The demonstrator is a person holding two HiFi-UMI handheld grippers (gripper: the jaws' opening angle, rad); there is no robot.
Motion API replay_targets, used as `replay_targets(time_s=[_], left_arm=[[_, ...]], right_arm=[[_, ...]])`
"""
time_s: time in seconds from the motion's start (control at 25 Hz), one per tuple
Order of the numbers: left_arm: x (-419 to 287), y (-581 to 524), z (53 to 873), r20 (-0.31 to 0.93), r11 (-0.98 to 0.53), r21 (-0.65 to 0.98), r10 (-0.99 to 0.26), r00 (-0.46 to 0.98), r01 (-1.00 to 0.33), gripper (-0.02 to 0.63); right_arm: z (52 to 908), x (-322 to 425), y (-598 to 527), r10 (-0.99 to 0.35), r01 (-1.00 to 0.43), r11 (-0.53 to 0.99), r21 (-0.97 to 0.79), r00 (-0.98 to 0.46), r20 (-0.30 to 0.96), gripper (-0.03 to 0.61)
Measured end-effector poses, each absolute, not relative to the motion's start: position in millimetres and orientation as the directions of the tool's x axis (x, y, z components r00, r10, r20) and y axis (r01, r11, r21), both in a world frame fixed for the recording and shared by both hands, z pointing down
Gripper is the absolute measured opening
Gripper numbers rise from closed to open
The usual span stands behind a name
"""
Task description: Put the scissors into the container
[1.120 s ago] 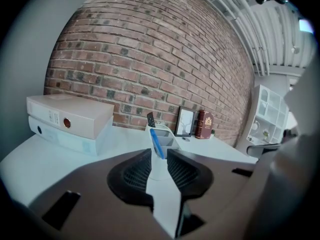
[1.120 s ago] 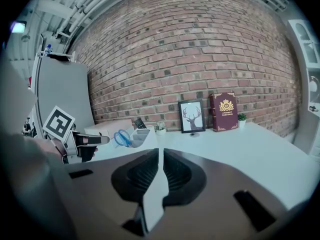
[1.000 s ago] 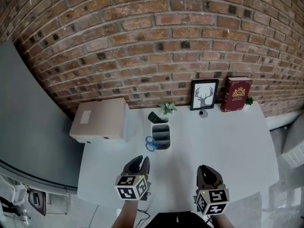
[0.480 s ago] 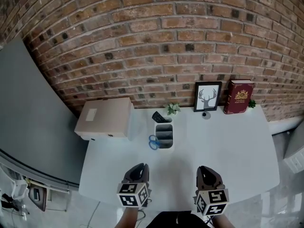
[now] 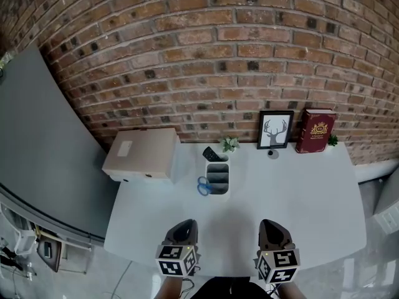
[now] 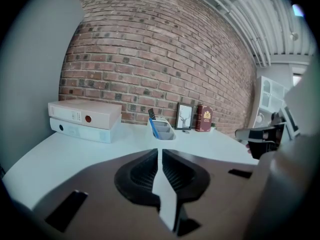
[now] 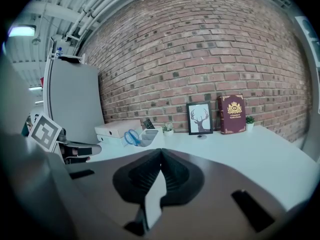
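Blue-handled scissors (image 5: 202, 187) stand in the white compartmented container (image 5: 217, 177) at mid table, handles sticking out over its left side; they show too in the right gripper view as blue loops (image 7: 132, 136) at the container (image 7: 148, 135), and as a blue edge (image 6: 151, 127) in the left gripper view. My left gripper (image 5: 181, 232) and right gripper (image 5: 272, 232) hover at the near table edge, well short of the container. Both are shut with nothing between the jaws.
A beige box file (image 5: 143, 154) lies at the back left. Against the brick wall stand a small plant (image 5: 230, 144), a framed deer picture (image 5: 275, 130) and a red book (image 5: 317, 131). A dark remote-like object (image 5: 211, 154) sticks out of the container's far compartment.
Both grippers have drawn slightly back toward the near table edge; the head view has tilted a little. The scissors stay in the container.
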State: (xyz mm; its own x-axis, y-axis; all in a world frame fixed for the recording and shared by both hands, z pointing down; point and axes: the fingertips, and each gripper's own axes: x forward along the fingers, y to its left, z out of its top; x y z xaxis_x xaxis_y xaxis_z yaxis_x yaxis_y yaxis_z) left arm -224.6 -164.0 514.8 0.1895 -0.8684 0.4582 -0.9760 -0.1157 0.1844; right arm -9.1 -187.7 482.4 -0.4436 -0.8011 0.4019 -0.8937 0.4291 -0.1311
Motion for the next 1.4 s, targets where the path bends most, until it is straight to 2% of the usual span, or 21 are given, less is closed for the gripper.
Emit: replay_targets(time_s=[0.36,1.4], left_arm=[[-221.6,-152.6,507.9,0.441,-0.095,0.183,-0.882,0.168,-0.979,0.029],[-223.8,-151.6,499.5,0.426,-0.074,0.180,-0.893,0.146,-0.981,0.029]], right_arm=[[474.3,-10.4,-183.7,-0.779,-0.863,0.485,-0.144,-0.501,0.377,0.000],[469.6,-18.0,-189.0,-0.758,-0.839,0.530,-0.122,-0.533,0.376,0.000]])
